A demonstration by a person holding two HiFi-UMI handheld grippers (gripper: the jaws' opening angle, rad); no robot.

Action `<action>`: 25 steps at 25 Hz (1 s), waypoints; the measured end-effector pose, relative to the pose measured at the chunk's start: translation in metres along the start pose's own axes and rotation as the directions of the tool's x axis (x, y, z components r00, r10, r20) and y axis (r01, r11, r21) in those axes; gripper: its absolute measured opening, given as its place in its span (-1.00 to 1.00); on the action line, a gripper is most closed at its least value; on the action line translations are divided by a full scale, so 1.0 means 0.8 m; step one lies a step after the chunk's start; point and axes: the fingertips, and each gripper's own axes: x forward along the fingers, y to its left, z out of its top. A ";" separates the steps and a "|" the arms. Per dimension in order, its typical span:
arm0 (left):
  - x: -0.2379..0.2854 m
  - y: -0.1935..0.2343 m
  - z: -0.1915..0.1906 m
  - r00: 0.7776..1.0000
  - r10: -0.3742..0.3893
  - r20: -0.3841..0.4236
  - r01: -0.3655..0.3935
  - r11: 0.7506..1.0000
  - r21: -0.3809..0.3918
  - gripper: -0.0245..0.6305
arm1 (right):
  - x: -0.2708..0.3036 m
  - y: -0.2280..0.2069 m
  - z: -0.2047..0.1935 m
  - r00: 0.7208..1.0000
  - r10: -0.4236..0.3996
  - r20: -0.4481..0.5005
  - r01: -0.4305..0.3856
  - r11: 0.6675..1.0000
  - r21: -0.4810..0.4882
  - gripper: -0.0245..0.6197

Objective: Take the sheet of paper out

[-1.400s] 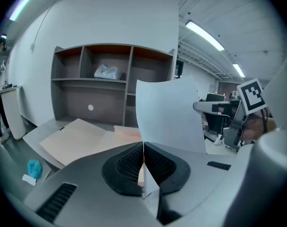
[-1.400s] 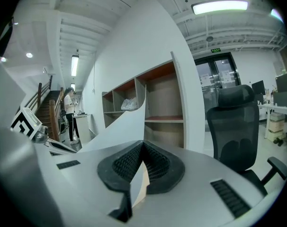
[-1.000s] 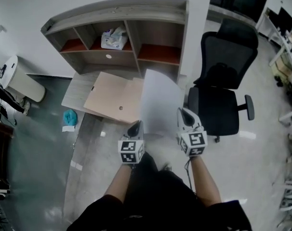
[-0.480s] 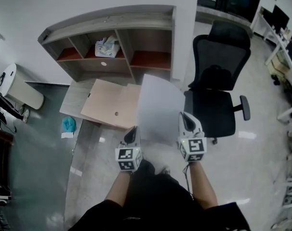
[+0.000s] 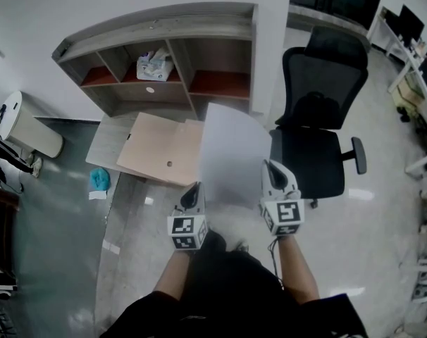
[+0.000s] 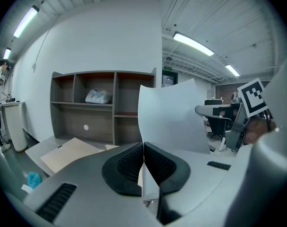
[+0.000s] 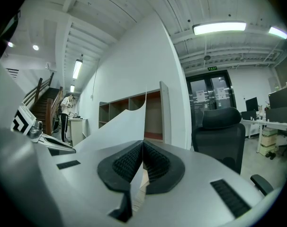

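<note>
Little has moved since a second ago: both tongs still hold the sheet of paper [image 5: 231, 153] up in the air, and the shelf [image 5: 164, 30] sits a bit more to the left in the head view.

On the far left, a blue-green cloth [image 5: 99, 179] lies on the floor. Next comes the grey shelf with its open boxes. One top box holds a white crumpled packet [image 5: 154, 67]. The boxes beside it look bare, with red floors. Below the shelf is the grey counter [image 5: 104, 143], and a flat tan folder [image 5: 161, 146] lies on it.

The left tongs [image 5: 194, 192] are pressed together and pinch the near left corner of the sheet. The sheet stands up, bent a little, just right of the folder. It blocks part of the shelf from the left gripper view. The right tongs [image 5: 270, 167] are pressed together too and pinch the near right corner.

A black office chair [image 5: 319, 153] stands on the right, near the sheet but not touching it.
</note>
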 end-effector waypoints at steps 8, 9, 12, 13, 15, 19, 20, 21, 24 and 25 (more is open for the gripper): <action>0.001 -0.003 0.002 1.000 -0.001 -0.006 0.001 1.000 -0.008 -0.78 | 0.003 0.004 0.001 1.000 0.008 -0.006 -0.008 1.000 0.002 -0.87; 0.002 -0.004 0.001 1.000 -0.002 -0.008 0.002 1.000 -0.008 -0.78 | 0.003 0.004 0.002 1.000 0.010 -0.004 -0.010 1.000 0.001 -0.87; 0.001 -0.005 0.002 1.000 -0.004 -0.008 0.004 1.000 -0.010 -0.78 | 0.003 0.004 0.004 1.000 0.014 0.003 -0.014 1.000 -0.001 -0.87; 0.001 -0.006 0.002 1.000 -0.005 -0.005 0.005 1.000 -0.012 -0.78 | 0.003 0.004 0.004 1.000 0.014 0.003 -0.014 1.000 -0.001 -0.87; 0.000 -0.006 0.002 1.000 -0.007 -0.004 0.007 1.000 -0.012 -0.78 | 0.003 0.004 0.003 1.000 0.017 -0.002 -0.017 1.000 -0.015 -0.87; 0.001 -0.006 0.002 1.000 -0.007 -0.005 0.007 1.000 -0.012 -0.78 | 0.002 0.004 -0.001 1.000 0.015 -0.017 -0.015 1.000 -0.009 -0.87; 0.001 -0.005 0.001 1.000 -0.006 -0.008 0.006 1.000 -0.013 -0.78 | 0.002 0.004 -0.002 1.000 0.015 -0.019 -0.015 1.000 -0.009 -0.87; 0.001 -0.005 0.000 1.000 -0.007 -0.009 0.007 1.000 -0.013 -0.78 | 0.002 0.004 -0.001 1.000 0.017 -0.017 -0.018 1.000 -0.014 -0.87; 0.001 -0.005 0.000 1.000 -0.009 -0.010 0.008 1.000 -0.014 -0.78 | 0.002 0.005 -0.001 1.000 0.018 -0.015 -0.019 0.999 -0.030 -0.87; 0.000 -0.005 0.002 1.000 -0.009 -0.007 0.009 1.000 -0.014 -0.78 | 0.002 0.005 -0.002 1.000 0.016 -0.017 -0.017 0.999 -0.032 -0.87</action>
